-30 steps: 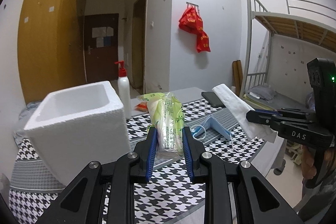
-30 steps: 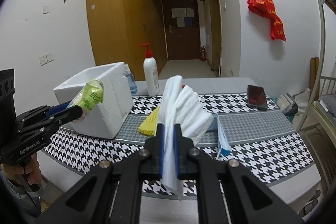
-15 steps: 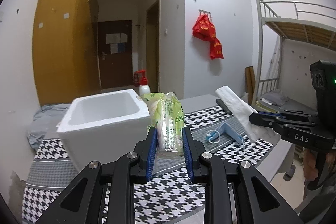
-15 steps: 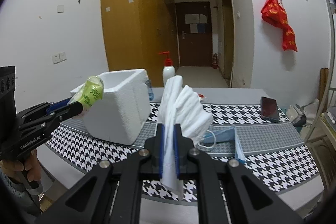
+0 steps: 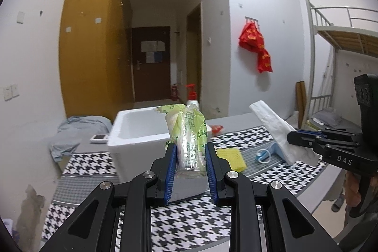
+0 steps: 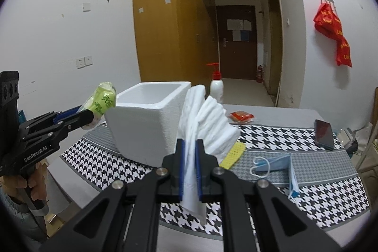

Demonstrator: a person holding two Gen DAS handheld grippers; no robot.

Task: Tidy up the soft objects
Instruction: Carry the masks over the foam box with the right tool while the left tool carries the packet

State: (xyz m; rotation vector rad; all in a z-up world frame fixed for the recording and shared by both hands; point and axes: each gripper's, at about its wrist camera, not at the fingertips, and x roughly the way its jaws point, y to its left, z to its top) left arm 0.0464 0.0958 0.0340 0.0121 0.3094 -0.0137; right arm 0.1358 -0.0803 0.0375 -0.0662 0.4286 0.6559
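My left gripper is shut on a green plastic tissue pack and holds it in the air in front of the white foam box. It also shows in the right wrist view, left of the foam box. My right gripper is shut on a folded white towel above the table's near edge; the towel also shows in the left wrist view. A yellow cloth and a blue face mask lie on the houndstooth tablecloth.
A pump bottle stands behind the foam box. A red packet and a dark phone lie at the table's far side. A grey garment lies at the far left. A bunk bed stands on the right.
Both grippers have pulled back and risen with their loads still held. The foam box now sits farther off, its open top in view, and the yellow cloth is uncovered.
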